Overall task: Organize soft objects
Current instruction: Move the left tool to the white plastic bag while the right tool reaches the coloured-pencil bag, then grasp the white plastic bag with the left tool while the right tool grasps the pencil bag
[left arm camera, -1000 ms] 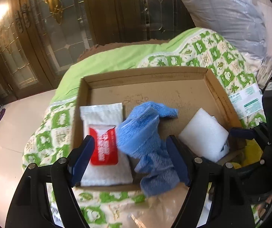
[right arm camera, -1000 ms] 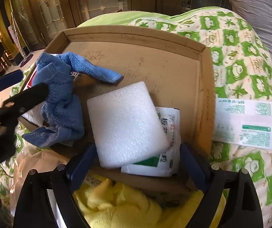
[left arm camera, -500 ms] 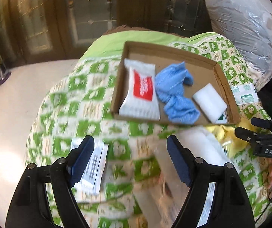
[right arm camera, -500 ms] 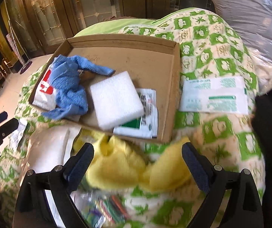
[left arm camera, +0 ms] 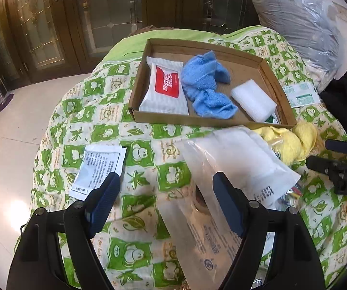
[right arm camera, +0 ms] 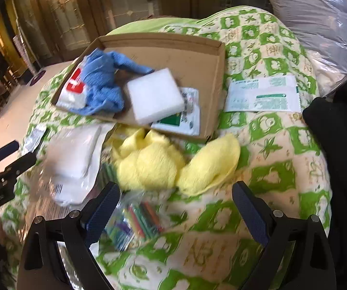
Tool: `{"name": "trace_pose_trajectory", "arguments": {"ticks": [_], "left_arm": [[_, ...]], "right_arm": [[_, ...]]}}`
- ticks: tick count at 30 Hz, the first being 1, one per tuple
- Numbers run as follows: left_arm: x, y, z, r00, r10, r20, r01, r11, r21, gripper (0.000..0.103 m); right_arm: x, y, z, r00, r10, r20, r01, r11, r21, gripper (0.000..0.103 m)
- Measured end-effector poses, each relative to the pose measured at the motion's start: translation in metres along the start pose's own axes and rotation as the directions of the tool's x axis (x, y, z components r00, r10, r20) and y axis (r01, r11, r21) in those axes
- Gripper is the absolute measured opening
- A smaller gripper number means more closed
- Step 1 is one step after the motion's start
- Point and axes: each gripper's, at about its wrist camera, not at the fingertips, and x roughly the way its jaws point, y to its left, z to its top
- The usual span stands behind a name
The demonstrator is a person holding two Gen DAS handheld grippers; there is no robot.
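A cardboard tray (left arm camera: pixel 267 70) (right arm camera: pixel 218 79) on the green patterned quilt holds a red-label wipes pack (left arm camera: pixel 165 88), a blue towel (left arm camera: pixel 205 84) (right arm camera: pixel 103 82), a white foam block (left arm camera: pixel 253 100) (right arm camera: pixel 155 95) and a flat packet (right arm camera: pixel 183 120). A yellow cloth (right arm camera: pixel 171 164) (left arm camera: pixel 292 142) lies in front of the tray. A clear bag with white padding (left arm camera: pixel 236 159) (right arm camera: pixel 74 154) lies beside it. My left gripper (left arm camera: pixel 166 203) is open and empty above the quilt. My right gripper (right arm camera: pixel 176 205) is open and empty, just short of the yellow cloth.
A printed sachet (left arm camera: pixel 101 166) lies on the quilt at left. A green-printed packet (right arm camera: pixel 263 94) lies right of the tray. A bag of coloured sticks (right arm camera: pixel 132 222) lies near my right gripper. A bagged pillow (left arm camera: pixel 299 24) and dark fabric (right arm camera: pixel 338 145) sit at right.
Both grippers have pulled back from the tray and risen. The blue towel and the foam block stay in the tray. The yellow cloth and clear bag came into view.
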Motion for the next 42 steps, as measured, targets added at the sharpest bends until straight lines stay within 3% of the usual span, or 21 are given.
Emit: {"name": "trace_pose_trajectory", "arguments": {"ticks": [4,8,13,17,19,22,29,35,38,42], "left_arm": [[-0.002,-0.001,0.000,1.000,-0.002,0.003,0.002,1.000,-0.002,0.079],[-0.004,-0.002,0.000,1.000,-0.003,0.004,0.003,1.000,-0.001,0.079],[-0.002,-0.008,0.006,1.000,-0.013,-0.009,0.013,1.000,-0.004,0.079],[-0.001,-0.021,0.016,0.999,-0.029,-0.013,0.030,1.000,0.011,0.079],[0.003,-0.030,0.020,0.998,-0.047,-0.030,0.047,0.999,0.024,0.079],[0.005,-0.042,0.018,0.998,-0.053,-0.040,0.055,0.996,0.063,0.079],[-0.008,-0.065,-0.001,0.996,-0.086,-0.024,0.089,0.976,0.201,0.079],[-0.020,-0.092,-0.016,0.991,-0.130,-0.012,0.126,0.926,0.357,0.079],[-0.009,-0.106,-0.016,0.995,-0.097,-0.019,0.096,0.907,0.410,0.079],[0.009,-0.106,-0.006,0.998,-0.056,-0.035,0.065,0.915,0.398,0.079]], "right_arm": [[0.002,0.012,-0.008,0.999,0.023,-0.030,-0.025,0.998,-0.053,0.092],[0.011,0.021,-0.012,0.997,0.017,-0.076,-0.024,0.996,-0.091,0.079],[0.027,0.029,-0.014,0.991,-0.067,-0.116,0.050,0.989,-0.142,0.072],[0.039,0.043,-0.020,0.986,-0.090,-0.141,0.061,0.978,-0.201,0.064],[0.048,0.049,-0.022,0.982,-0.088,-0.167,0.050,0.974,-0.220,0.040],[0.054,0.042,-0.019,0.981,-0.061,-0.186,0.028,0.984,-0.174,0.022],[0.056,0.035,-0.014,0.983,-0.036,-0.182,0.013,0.991,-0.130,0.019],[0.053,0.032,-0.015,0.983,-0.021,-0.181,0.001,0.994,-0.112,0.019],[0.053,0.032,-0.015,0.983,-0.023,-0.182,0.003,0.994,-0.110,0.019],[0.051,0.030,-0.015,0.983,-0.017,-0.180,-0.001,0.995,-0.103,0.019]]}}
